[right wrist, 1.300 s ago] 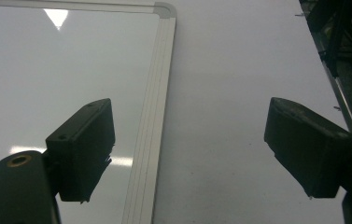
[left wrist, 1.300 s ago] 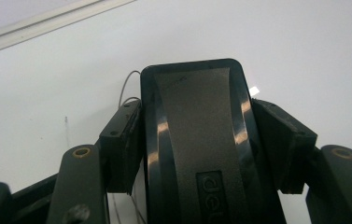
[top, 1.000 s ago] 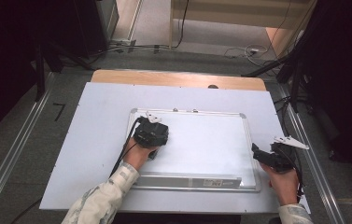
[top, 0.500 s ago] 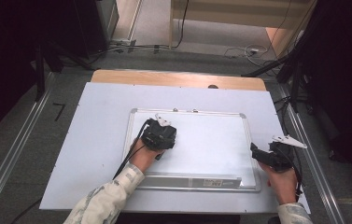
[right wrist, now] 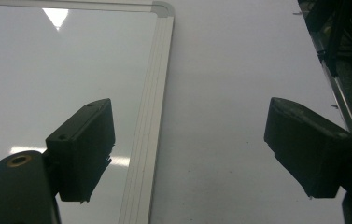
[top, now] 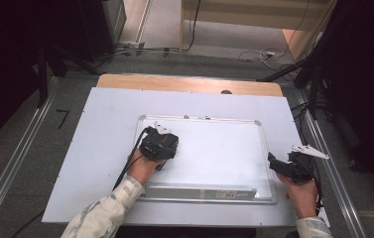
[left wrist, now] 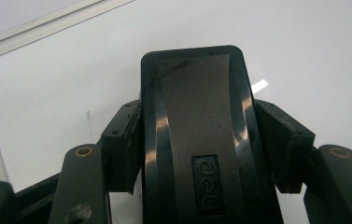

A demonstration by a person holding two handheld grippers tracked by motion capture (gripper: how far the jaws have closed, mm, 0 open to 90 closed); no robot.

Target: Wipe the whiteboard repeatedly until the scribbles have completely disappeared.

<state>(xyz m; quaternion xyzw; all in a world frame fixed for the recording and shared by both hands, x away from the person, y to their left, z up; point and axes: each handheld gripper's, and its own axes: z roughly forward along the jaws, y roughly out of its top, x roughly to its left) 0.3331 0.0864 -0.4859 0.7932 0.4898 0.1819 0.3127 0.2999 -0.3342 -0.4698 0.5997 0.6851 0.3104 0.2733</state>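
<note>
Grey floor and dark curtains ring one white table [top: 100, 148], and flat on it lies one whiteboard [top: 214, 148], long side running left to right in the high view. Two grippers here. Left gripper [top: 158, 145] sits over the board's left part, jaws clamped on the sides of one black eraser [left wrist: 197, 140]; they've just been closing onto it. Its long axis runs straight out between the jaws, far end pointing away across the board. Right gripper [right wrist: 190, 149] hangs wide apart and empty, straddling the board's right frame edge.
</note>
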